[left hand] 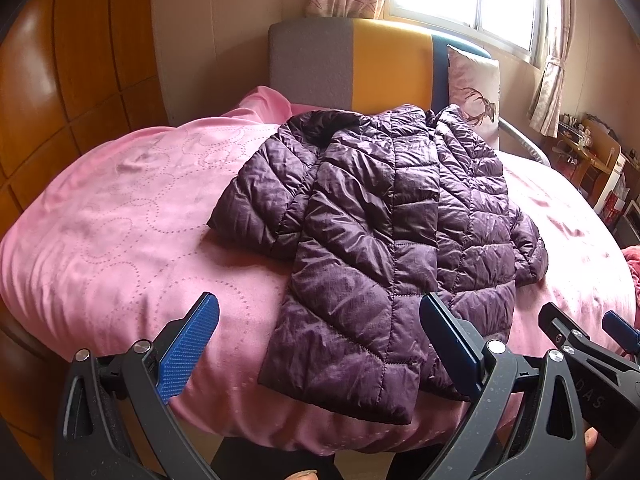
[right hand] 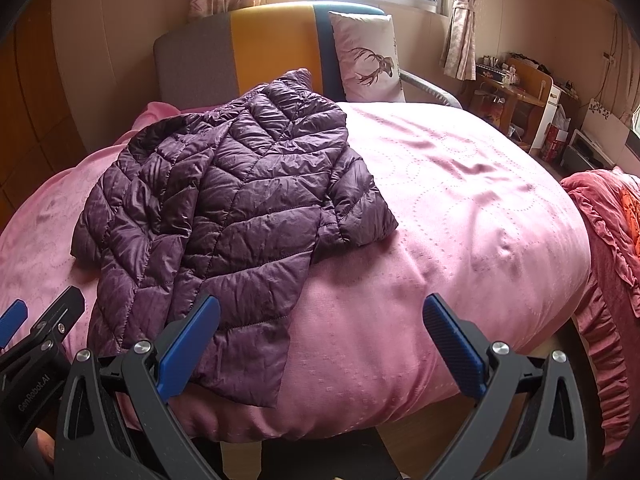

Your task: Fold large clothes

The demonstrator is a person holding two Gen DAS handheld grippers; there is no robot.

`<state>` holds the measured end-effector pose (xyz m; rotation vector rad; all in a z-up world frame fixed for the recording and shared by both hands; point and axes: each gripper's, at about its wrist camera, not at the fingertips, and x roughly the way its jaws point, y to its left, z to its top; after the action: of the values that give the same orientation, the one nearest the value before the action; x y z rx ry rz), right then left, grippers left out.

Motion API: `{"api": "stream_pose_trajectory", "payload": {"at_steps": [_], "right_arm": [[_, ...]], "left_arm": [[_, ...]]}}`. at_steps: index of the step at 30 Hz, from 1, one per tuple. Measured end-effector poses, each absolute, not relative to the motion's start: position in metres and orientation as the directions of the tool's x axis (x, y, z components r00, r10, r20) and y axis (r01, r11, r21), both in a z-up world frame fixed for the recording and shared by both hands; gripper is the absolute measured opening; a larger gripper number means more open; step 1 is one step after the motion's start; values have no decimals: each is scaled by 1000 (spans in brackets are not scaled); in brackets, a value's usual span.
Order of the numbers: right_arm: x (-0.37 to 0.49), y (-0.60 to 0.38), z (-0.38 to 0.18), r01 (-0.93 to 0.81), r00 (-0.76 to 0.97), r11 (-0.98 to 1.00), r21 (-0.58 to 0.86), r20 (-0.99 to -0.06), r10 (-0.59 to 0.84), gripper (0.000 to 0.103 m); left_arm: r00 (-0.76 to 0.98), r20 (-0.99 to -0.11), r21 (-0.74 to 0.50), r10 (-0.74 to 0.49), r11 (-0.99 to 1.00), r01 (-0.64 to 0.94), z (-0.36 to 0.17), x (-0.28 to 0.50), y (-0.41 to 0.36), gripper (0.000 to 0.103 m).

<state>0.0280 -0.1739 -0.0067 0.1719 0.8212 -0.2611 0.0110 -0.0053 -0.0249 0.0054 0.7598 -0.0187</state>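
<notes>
A dark purple quilted puffer jacket (left hand: 376, 240) lies on the pink bedspread (left hand: 120, 232), hem toward me, its sleeves folded in over the body. My left gripper (left hand: 320, 340) is open, held above the near edge of the bed, with the jacket's hem between and beyond its blue pads (left hand: 188, 348). In the right wrist view the jacket (right hand: 224, 216) lies to the left. My right gripper (right hand: 322, 340) is open too, its left pad (right hand: 188, 348) over the hem's right corner and its right pad over bare bedspread (right hand: 460, 208). Neither holds anything.
A grey, orange and blue headboard (left hand: 380, 64) and a deer-print pillow (right hand: 368, 60) stand at the far end. A red ruffled blanket (right hand: 612, 240) hangs at the right. A cluttered desk (right hand: 516, 92) stands beyond. Wooden wardrobe panels (left hand: 60, 80) are to the left.
</notes>
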Motion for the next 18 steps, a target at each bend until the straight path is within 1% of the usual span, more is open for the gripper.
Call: {"api": "stream_pose_trajectory", "payload": {"at_steps": [6, 8, 10, 12, 13, 14, 16, 18], "right_arm": [[32, -180, -13, 297, 644, 953, 67, -751, -147, 101], [33, -184, -15, 288, 647, 954, 80, -750, -133, 101], [34, -189, -17, 278, 653, 955, 103, -749, -109, 101], [36, -195, -21, 271, 655, 954, 132, -751, -82, 100], [38, -198, -23, 263, 654, 954, 148, -754, -64, 92], [41, -199, -26, 251, 650, 954, 163, -759, -41, 81], [49, -201, -32, 226, 635, 956, 188, -773, 2, 72], [59, -198, -38, 193, 624, 960, 203, -780, 40, 67]], "left_arm": [[702, -711, -5, -33, 999, 42, -35, 17, -7, 99], [694, -718, -9, -58, 997, 74, -40, 21, -8, 99], [667, -736, -54, -115, 992, 113, -47, 27, -4, 99], [626, -763, -114, -159, 987, 112, -55, 34, 3, 99], [605, -778, -130, -170, 985, 109, -59, 37, 5, 99], [595, -784, -139, -179, 984, 113, -62, 40, 6, 99], [587, -786, -138, -192, 981, 136, -67, 41, 6, 99], [581, -787, -136, -207, 977, 165, -71, 41, 3, 99]]}}
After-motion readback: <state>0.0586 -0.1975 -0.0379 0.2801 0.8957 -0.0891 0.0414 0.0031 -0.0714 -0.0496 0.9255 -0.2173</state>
